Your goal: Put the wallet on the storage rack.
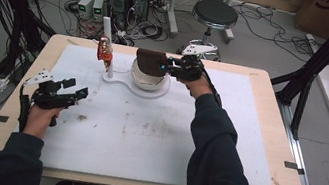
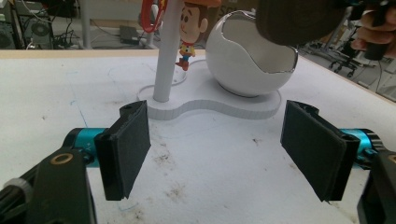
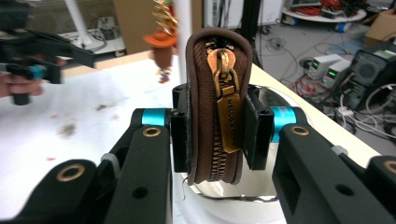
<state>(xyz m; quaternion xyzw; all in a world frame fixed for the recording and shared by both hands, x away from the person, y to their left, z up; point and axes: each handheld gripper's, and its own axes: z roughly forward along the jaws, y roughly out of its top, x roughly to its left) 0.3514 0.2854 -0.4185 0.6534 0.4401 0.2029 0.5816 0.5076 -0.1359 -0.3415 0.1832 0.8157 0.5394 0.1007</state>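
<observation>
Right gripper (image 3: 217, 126) clamping brown zip pouch (image 3: 217, 93), white bowl (image 3: 261, 186) mostly hidden

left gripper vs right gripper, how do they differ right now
The left gripper has its jaws wide open with nothing between them; the right gripper is shut on a brown zip pouch. The left is low over the mat; the right is above the white bowl. Both have black pads.
</observation>
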